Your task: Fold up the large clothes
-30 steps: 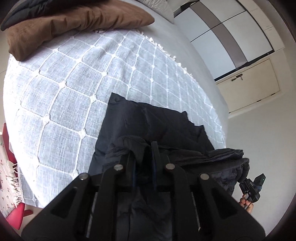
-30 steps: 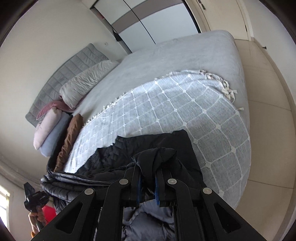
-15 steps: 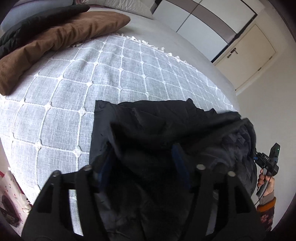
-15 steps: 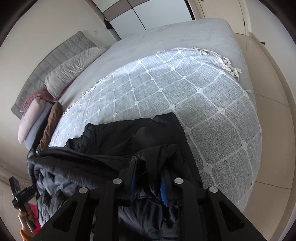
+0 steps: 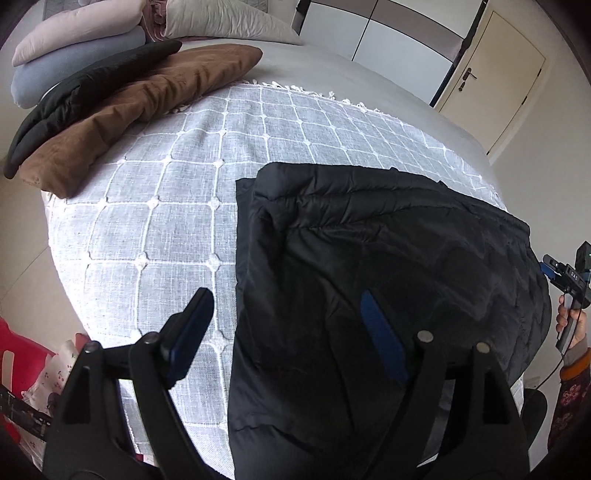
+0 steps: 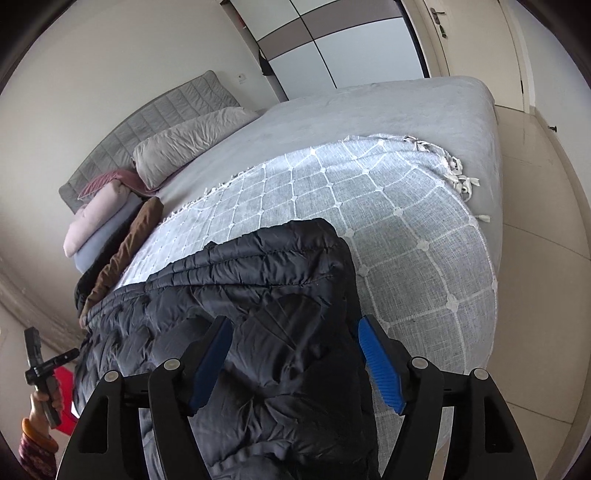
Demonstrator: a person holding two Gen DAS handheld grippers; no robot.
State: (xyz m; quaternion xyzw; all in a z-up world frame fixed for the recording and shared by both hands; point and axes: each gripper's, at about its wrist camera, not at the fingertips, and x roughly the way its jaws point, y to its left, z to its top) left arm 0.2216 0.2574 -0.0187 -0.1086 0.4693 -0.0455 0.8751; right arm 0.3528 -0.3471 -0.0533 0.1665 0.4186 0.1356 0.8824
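with both claws just opening wide and gripping nothing, left gripper [image 5: 284,332] and right gripper [image 6: 295,363] release the folded black jacket [image 5: 369,258] at 6 o'clock on the checked blanket [image 5: 166,206]; next likely regrasp for another fold.

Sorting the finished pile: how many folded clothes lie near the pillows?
2: a brown garment at the throw's edge, and a black one beside it, toward the pillows. More may be hidden behind.

black jacket [image 6: 266,295] on bed [image 6: 369,110], right claw [image 6: 295,365] just spread
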